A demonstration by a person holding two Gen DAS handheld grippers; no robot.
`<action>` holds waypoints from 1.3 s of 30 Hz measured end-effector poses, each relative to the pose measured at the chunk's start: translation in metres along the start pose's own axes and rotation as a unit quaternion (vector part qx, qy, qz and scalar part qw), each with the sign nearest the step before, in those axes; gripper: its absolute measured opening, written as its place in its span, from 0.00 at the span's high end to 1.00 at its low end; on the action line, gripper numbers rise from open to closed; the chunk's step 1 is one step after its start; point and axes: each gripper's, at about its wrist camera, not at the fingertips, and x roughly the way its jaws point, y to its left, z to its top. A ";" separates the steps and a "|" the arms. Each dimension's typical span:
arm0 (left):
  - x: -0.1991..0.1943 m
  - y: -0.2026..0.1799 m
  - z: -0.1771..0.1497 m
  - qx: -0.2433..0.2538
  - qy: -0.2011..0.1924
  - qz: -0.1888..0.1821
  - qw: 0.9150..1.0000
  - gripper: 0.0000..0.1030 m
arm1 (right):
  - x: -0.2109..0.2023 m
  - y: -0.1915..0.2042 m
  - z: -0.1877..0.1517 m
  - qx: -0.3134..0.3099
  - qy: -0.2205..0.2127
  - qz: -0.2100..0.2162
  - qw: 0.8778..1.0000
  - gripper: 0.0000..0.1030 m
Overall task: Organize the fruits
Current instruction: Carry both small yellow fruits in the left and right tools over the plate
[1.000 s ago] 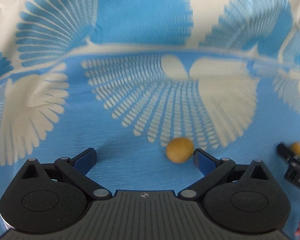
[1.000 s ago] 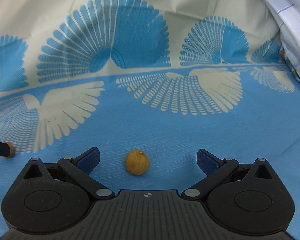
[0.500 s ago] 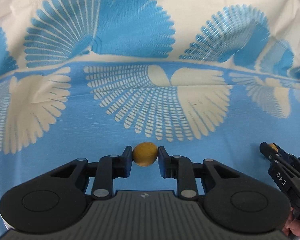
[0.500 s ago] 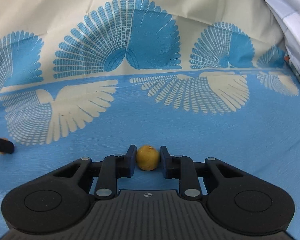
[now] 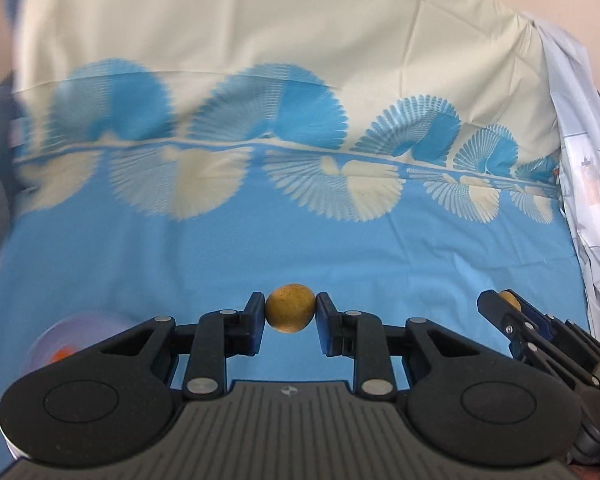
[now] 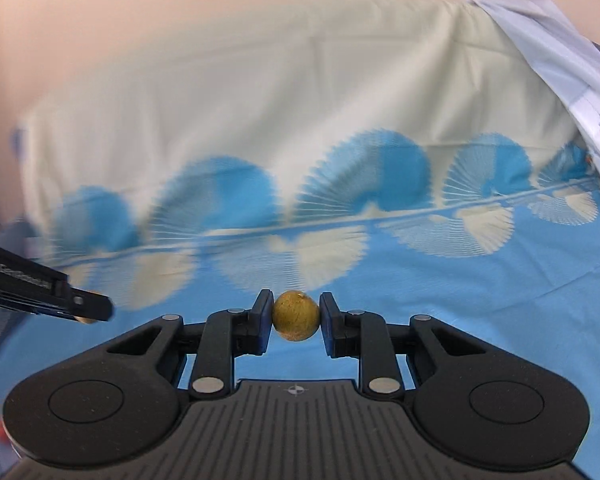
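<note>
Two small yellow-brown fruits are in play, one per claw.

Left wrist view: left claw is clamped on a round fruit, pads pressing both sides, fruit clear of the blue fan-print cloth. Right claw enters at lower right, gripping the second fruit, only partly visible. A pale bowl with something orange inside sits low left, just beside the left claw's body. Judgement: if that is the drop point, it lies left of and below the held fruit; left hand is nearer.

Right wrist view: right claw is shut on its fruit, held centred. Bowl not visible here; background blurred.
</note>
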 end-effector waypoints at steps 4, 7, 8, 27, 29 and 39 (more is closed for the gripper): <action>-0.073 0.039 -0.039 -0.014 -0.009 0.029 0.999 0.71 | -0.072 0.055 -0.016 -0.026 0.001 0.054 0.998 0.75; -0.118 0.065 -0.068 -0.027 -0.005 0.047 0.999 0.71 | -0.118 0.091 -0.032 -0.046 0.016 0.093 0.995 0.75; -0.130 0.072 -0.078 -0.029 -0.003 0.051 0.998 0.71 | -0.132 0.101 -0.037 -0.050 0.023 0.105 0.993 0.75; -0.246 0.116 -0.196 -0.077 -0.030 0.057 0.995 0.71 | -0.273 0.200 -0.098 -0.146 0.017 0.162 0.976 0.75; -0.249 0.118 -0.197 -0.079 -0.034 0.059 0.995 0.71 | -0.276 0.202 -0.097 -0.152 0.014 0.164 0.975 0.75; -0.246 0.117 -0.195 -0.075 -0.034 0.056 0.995 0.71 | -0.276 0.205 -0.098 -0.156 0.015 0.161 0.974 0.75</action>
